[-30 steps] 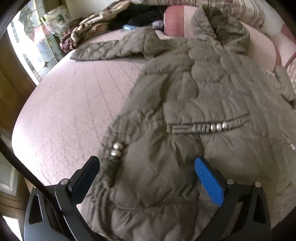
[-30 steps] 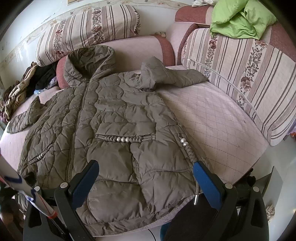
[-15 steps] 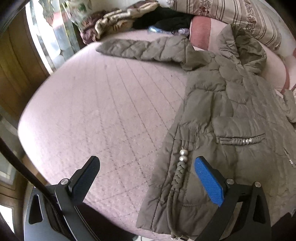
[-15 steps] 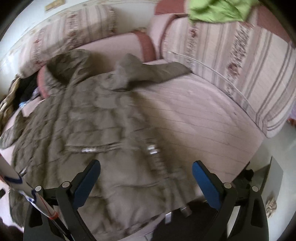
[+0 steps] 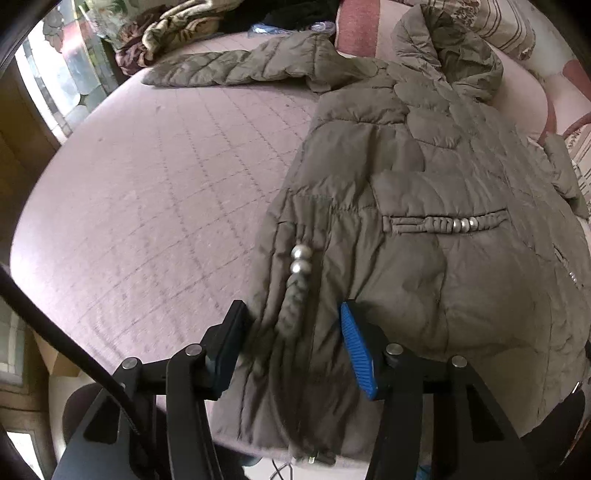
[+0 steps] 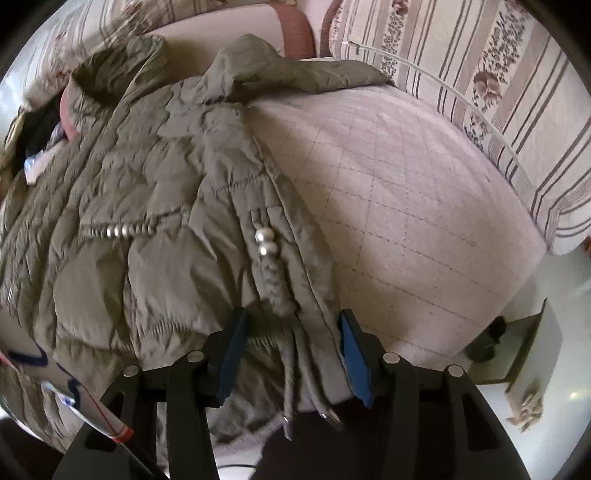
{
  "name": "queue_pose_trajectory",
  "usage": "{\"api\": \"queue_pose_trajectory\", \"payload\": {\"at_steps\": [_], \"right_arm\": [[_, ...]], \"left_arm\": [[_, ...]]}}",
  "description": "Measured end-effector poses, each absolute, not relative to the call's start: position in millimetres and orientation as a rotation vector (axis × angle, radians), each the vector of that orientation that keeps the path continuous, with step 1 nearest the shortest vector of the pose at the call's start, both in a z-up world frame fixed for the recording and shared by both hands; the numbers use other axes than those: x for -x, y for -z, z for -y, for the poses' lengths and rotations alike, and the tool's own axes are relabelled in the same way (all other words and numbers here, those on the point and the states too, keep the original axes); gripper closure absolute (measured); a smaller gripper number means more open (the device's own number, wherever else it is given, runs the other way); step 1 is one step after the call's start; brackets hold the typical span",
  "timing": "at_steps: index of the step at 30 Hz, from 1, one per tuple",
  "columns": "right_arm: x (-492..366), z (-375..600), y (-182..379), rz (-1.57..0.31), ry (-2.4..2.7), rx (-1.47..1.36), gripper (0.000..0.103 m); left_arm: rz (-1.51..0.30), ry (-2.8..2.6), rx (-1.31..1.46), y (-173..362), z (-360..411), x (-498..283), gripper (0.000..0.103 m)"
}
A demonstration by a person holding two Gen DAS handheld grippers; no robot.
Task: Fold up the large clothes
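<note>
An olive quilted hooded jacket (image 5: 424,258) lies face up and spread flat on a pink quilted sofa bed (image 5: 147,203), hood at the far end. My left gripper (image 5: 295,339) is over the jacket's near left hem. Its jaws are closing, with the side seam and its beaded braided cord (image 5: 299,273) bunched between the pads. In the right wrist view, my right gripper (image 6: 291,336) is over the near right hem of the jacket (image 6: 147,258). Its jaws are closing too, with the hem and its drawstring cord (image 6: 269,266) between the pads.
A pile of blankets and dark clothes (image 5: 177,33) sits at the far left by a window (image 5: 55,85). Striped floral cushions (image 6: 498,92) line the right side. The bed's front edge is just below both grippers, with floor and a small box (image 6: 524,343) beyond.
Both grippers moved outward to the jacket's bottom corners and came down onto the hem. Their jaws, wide apart before, have narrowed around the fabric.
</note>
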State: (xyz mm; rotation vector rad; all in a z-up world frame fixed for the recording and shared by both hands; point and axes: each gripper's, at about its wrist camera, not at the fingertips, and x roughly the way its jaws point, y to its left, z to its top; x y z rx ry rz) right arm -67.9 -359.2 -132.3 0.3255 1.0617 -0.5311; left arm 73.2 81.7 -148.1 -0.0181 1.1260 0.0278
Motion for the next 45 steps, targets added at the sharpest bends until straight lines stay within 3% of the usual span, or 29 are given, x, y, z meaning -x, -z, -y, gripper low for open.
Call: {"api": "queue_pose_trajectory", "payload": {"at_steps": [7, 11, 13, 23, 29, 38, 43, 45], "right_arm": [[87, 355, 80, -0.953, 0.542, -0.337, 0.048], [72, 328, 49, -0.908, 0.466, -0.295, 0.037], [60, 308, 40, -0.906, 0.426, -0.262, 0.034], [26, 249, 45, -1.008, 0.375, -0.119, 0.033], [29, 217, 54, -1.079, 0.372, -0.067, 0.033], [30, 193, 48, -1.096, 0.367, 0.011, 0.033], [27, 189, 31, -1.054, 0.352, -0.025, 0.032], [30, 186, 26, -1.021, 0.345, -0.023, 0.030]], "left_arm": [[-0.988, -0.114, -0.018, 90, -99, -55, 0.051], [-0.912, -0.121, -0.030, 53, -98, -49, 0.039], [-0.906, -0.087, -0.041, 33, -87, -49, 0.039], [-0.809, 0.434, -0.202, -140, 24, 27, 0.032], [-0.764, 0.545, -0.281, -208, 66, 75, 0.032], [-0.638, 0.515, -0.269, -249, 28, 103, 0.032], [-0.691, 0.457, -0.173, -230, -21, 72, 0.031], [-0.683, 0.424, -0.163, -212, -41, 58, 0.026]]}}
